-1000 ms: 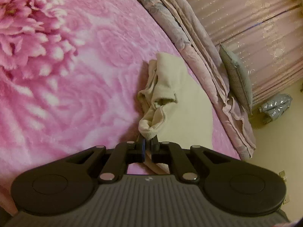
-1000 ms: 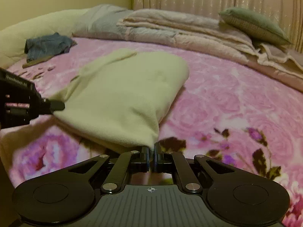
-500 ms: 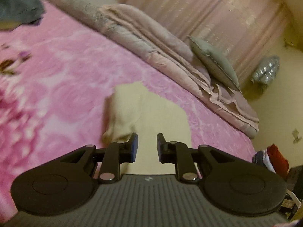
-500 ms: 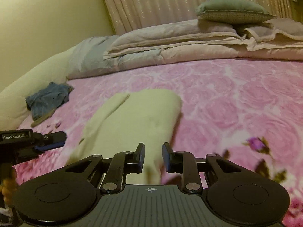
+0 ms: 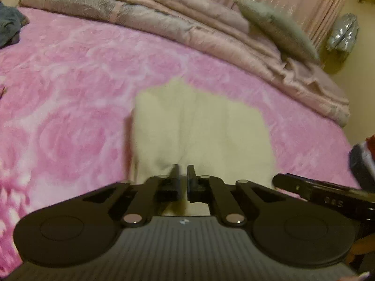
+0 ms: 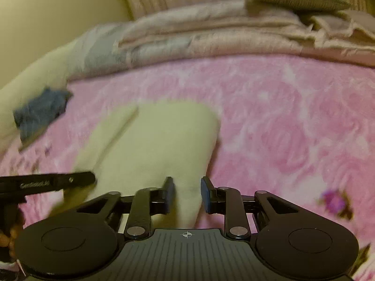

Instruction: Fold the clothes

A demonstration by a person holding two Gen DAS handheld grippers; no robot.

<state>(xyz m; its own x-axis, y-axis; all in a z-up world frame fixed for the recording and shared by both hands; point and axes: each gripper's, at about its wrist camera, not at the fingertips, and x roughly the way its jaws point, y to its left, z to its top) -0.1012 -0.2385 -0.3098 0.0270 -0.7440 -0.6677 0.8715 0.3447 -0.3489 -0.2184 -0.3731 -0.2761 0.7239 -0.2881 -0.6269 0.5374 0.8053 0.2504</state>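
Observation:
A cream garment (image 5: 204, 126) lies folded into a flat rectangle on the pink floral blanket (image 5: 82, 82). My left gripper (image 5: 182, 169) hovers over the garment's near edge. Its jaws are closing to a narrow gap, and I see no cloth pinched between them. In the right wrist view the same garment (image 6: 152, 145) stretches away from my right gripper (image 6: 186, 182), which stands open above the near right corner with nothing in it. One black finger (image 5: 304, 188) of the right gripper shows at the left view's right side. A finger (image 6: 58, 182) of the left gripper shows at the far left.
Folded pinkish quilts (image 5: 187, 23) and a grey-green pillow (image 5: 276, 28) line the bed's far side by the curtain. A crumpled blue garment (image 6: 39, 112) lies at the far left. A silver bag (image 5: 344, 32) sits on the floor beyond the bed.
Both grippers let go of the cream garment and drew back and upward. The garment now lies flat. The left gripper rolled level, opened, then narrowed again.

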